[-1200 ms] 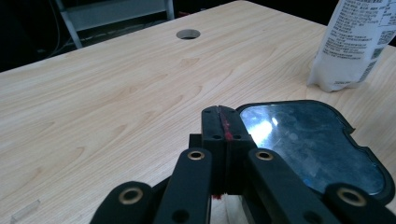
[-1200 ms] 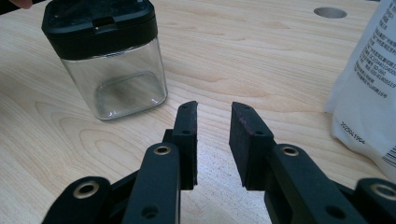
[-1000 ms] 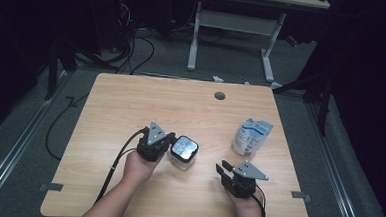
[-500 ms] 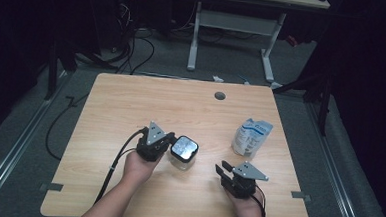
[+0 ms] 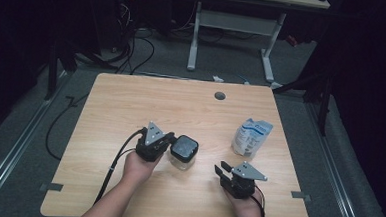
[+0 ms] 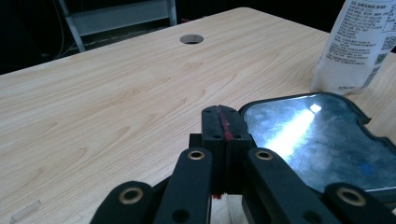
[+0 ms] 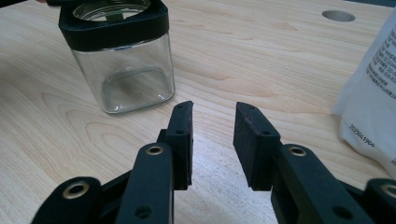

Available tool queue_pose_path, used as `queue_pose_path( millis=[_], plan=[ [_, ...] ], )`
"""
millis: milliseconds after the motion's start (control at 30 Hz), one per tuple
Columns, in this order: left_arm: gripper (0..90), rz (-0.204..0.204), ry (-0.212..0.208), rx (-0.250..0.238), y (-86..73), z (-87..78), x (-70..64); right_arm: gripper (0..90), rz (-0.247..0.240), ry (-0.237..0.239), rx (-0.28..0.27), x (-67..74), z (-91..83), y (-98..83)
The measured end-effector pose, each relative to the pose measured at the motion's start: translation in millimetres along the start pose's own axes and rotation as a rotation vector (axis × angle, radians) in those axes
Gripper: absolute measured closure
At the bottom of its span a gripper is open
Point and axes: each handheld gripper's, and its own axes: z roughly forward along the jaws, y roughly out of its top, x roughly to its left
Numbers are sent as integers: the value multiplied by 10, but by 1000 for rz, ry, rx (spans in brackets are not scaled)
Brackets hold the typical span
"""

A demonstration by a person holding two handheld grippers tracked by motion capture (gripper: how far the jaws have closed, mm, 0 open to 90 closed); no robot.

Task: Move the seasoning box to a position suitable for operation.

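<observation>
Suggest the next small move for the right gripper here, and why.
Probably reach the right gripper toward the white pouch: its jaws stand open with nothing between them, while the left gripper, shut, rests beside the lidded glass jar.

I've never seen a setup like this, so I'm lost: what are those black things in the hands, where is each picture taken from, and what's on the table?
A person holds hand-held tongs, one per hand. The high view looks down on the wooden table. The other two come from cameras riding on each tool.

The left tongs are shut, empty, their tips beside the black lid of a clear, empty-looking jar. The right tongs stand open with nothing between them, pointing toward the jar. A white and blue pouch stands at the right.
</observation>
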Motion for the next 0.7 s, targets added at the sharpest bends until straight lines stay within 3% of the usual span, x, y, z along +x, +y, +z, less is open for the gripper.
queue_pose_path(
  millis=[300,500,700],
  plan=[
    [899,-3,-3,-6,-5,-5,10,708,-2,6,-1,23,19,-2],
    [899,-13,-11,-14,-11,-8,17,882,-58,38,-21,145,75,73],
    [899,-26,-16,-14,-6,-11,26,898,-71,39,-41,230,177,152]
  ],
)
